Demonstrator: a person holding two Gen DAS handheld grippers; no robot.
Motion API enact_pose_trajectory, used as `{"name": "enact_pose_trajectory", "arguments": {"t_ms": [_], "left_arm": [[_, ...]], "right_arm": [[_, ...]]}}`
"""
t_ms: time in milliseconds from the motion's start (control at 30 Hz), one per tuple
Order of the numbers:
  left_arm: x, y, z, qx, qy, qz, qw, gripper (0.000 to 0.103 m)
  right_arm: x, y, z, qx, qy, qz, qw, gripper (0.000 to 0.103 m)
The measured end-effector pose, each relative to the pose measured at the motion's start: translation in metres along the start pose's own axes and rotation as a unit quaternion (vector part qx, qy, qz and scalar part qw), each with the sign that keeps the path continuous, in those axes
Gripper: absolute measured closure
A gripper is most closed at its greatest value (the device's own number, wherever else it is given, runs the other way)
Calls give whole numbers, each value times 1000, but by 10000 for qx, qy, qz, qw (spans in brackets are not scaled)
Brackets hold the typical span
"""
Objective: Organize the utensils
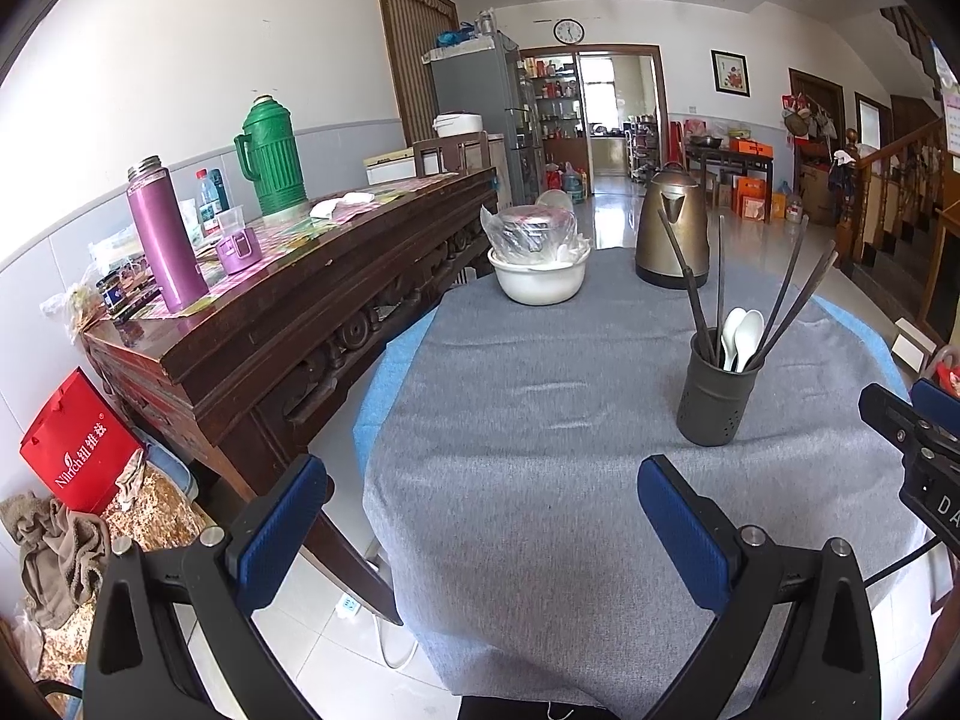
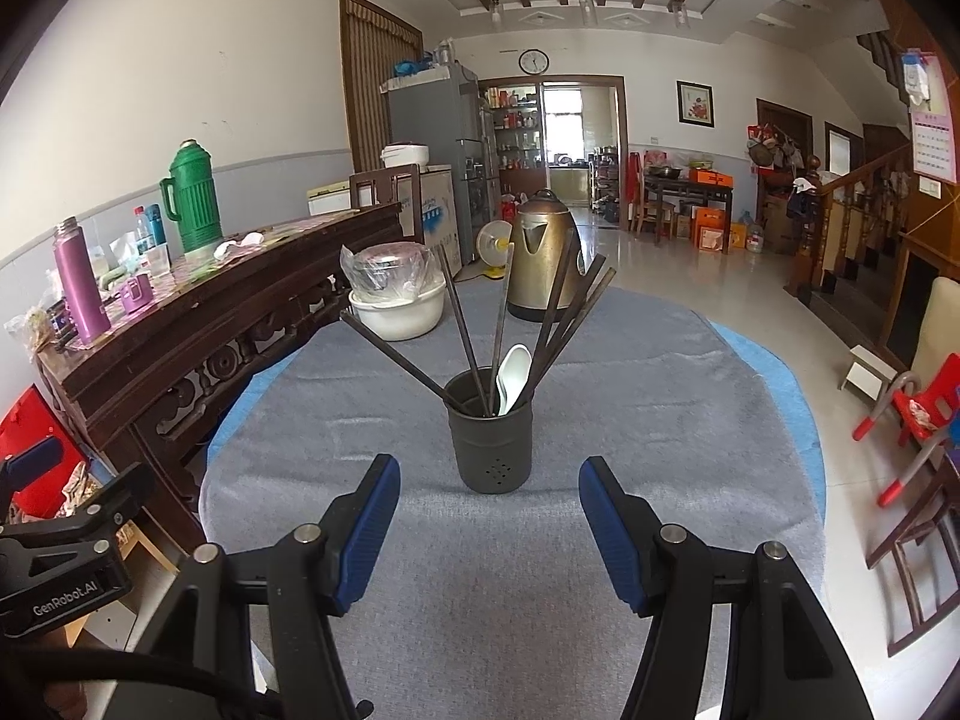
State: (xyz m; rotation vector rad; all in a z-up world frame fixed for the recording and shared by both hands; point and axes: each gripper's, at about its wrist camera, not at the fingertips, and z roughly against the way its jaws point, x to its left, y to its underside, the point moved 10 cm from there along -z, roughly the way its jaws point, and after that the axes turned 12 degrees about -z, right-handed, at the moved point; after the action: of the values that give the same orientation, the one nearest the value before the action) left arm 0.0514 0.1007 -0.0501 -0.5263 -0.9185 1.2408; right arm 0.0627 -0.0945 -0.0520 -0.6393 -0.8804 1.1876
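Both tongs, left (image 1: 480, 516) and right (image 2: 489, 516), spread and empty; ahead, holder (image 2: 491, 447) already filled with chopsticks (image 2: 459, 330), spoons (image 2: 515, 375); seemingly finished.

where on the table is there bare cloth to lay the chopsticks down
The grey tablecloth lies bare between the utensil holder and the right gripper, and on both sides of the holder. A wide bare stretch also runs from the holder back to the white basin and kettle. It is crowded only at that far edge. The left gripper hangs open over bare cloth.
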Motion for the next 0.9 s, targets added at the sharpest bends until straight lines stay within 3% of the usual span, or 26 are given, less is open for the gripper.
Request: {"name": "enact_pose_trajectory", "arguments": {"t_ms": [900], "left_arm": [[-25,-9,-47,279,128,-176,9994,0]], "right_arm": [[0,-14,-34,-29,226,193,9996,37]]}}
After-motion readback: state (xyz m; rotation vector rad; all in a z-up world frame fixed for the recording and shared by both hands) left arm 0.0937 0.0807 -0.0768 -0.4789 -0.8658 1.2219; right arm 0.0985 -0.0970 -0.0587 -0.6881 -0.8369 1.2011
